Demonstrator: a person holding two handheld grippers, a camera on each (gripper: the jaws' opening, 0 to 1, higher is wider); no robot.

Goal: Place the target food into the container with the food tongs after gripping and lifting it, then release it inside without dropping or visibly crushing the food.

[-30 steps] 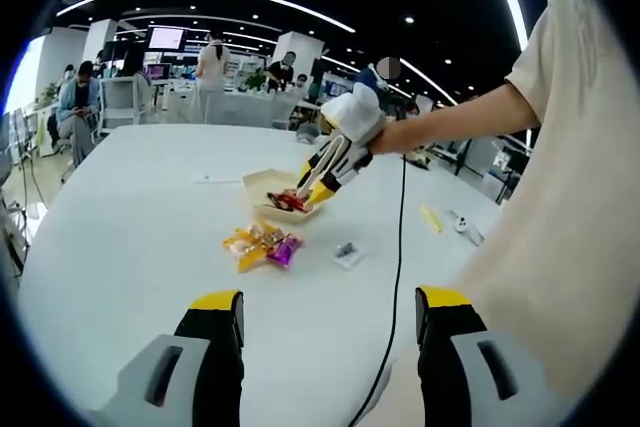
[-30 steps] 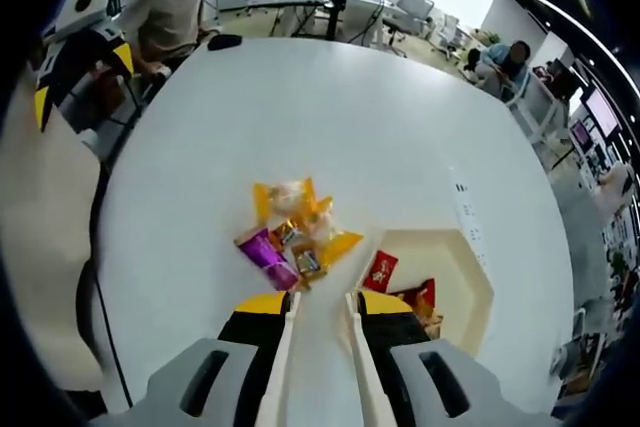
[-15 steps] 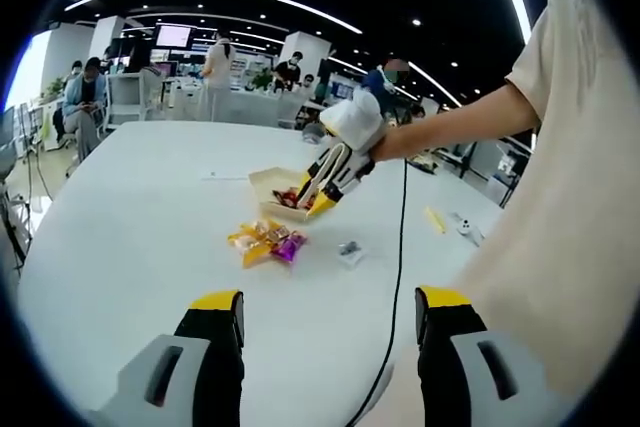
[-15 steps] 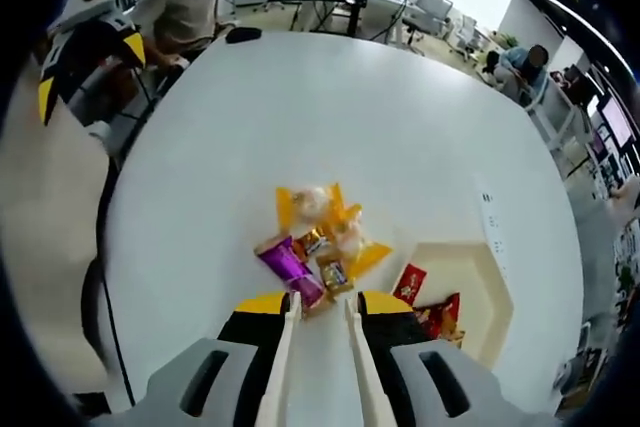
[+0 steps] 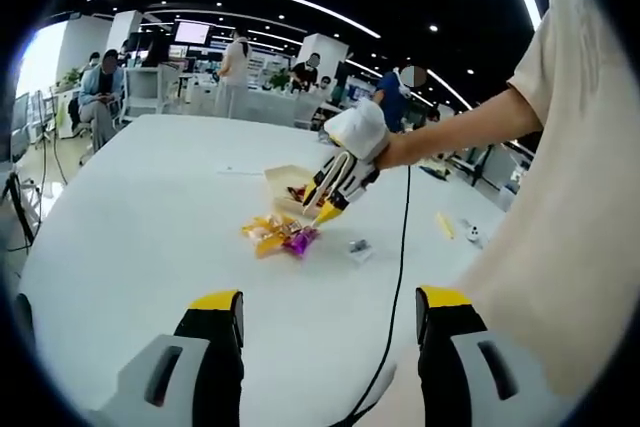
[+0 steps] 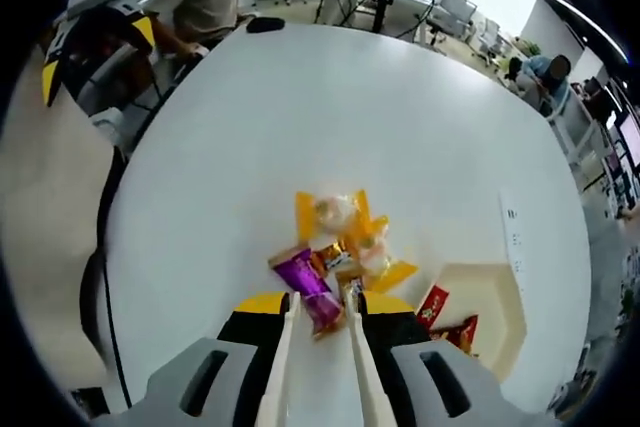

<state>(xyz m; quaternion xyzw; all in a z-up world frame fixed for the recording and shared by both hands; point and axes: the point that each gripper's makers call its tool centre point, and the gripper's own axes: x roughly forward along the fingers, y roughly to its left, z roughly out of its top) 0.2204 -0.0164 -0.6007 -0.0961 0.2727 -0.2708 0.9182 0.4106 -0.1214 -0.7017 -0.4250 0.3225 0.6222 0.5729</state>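
Your snack pile lies on the white counter, the purple packet right at your tongs. At 4 o'clock of it, the cream container holds red wrappers. Your right gripper reaches down, fingers clamped on the tongs; since a second ago it has swung from container to pile. Left gripper hovers, fingers apart.

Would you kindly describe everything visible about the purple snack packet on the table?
The purple snack packet is a small glossy wrapper, foil-like, lying flat on the white table at the near edge of a pile of yellow and orange packets. The tongs held in the right gripper reach its lower end, their tips on either side of it. The cream container sits apart.
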